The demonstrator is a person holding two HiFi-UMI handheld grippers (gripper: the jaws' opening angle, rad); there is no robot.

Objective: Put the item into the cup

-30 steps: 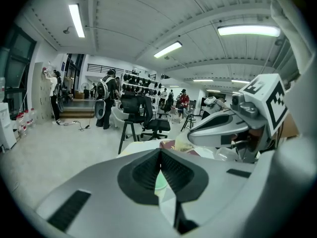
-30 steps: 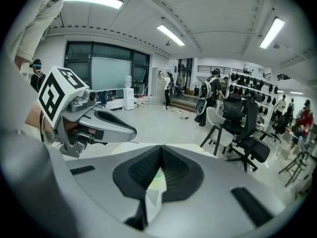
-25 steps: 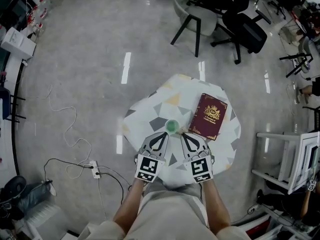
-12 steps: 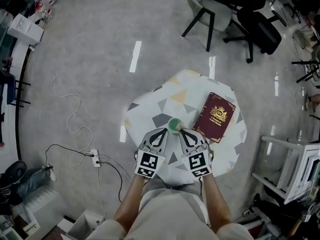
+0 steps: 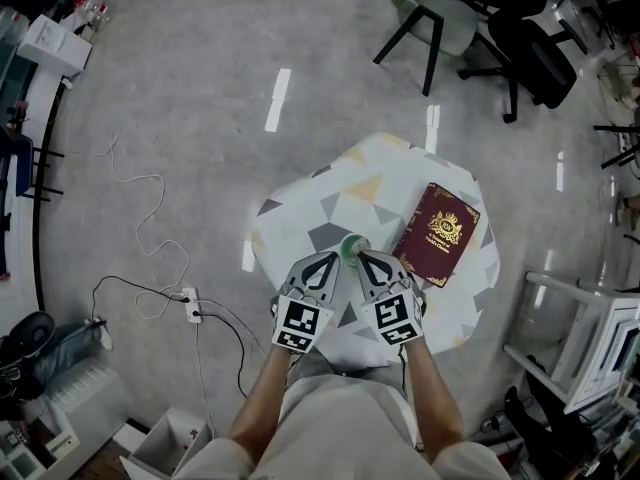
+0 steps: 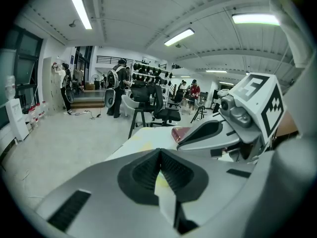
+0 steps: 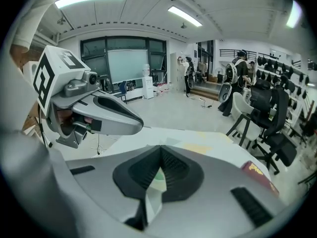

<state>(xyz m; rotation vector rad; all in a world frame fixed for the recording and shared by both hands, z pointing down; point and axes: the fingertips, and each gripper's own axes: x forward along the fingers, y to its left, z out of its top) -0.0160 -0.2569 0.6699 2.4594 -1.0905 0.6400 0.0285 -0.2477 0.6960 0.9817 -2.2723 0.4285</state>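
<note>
Green plastic cup (image 5: 349,249) stands upright near the middle of the worktop (image 5: 300,218), just beyond the tips of both tools and between them. It is slightly right of the left gripper (image 5: 328,263) and slightly left of the right gripper (image 5: 367,262), about equally near to each. Both pairs of jaws are closed tip to tip with nothing pinched in them. Through the hollow behind the right gripper's tips a patch of green shows, probably the cup.

No small item fit for the cup can be made out on the patterned cloth, and whether anything sits inside the cup is too small to tell. A maroon book (image 5: 440,232) lies flat to the right of the cup, its long axis running near to far and leaning right, with its near corner close beside the right gripper. It crowds that side, so the left side looks the freer approach
</note>
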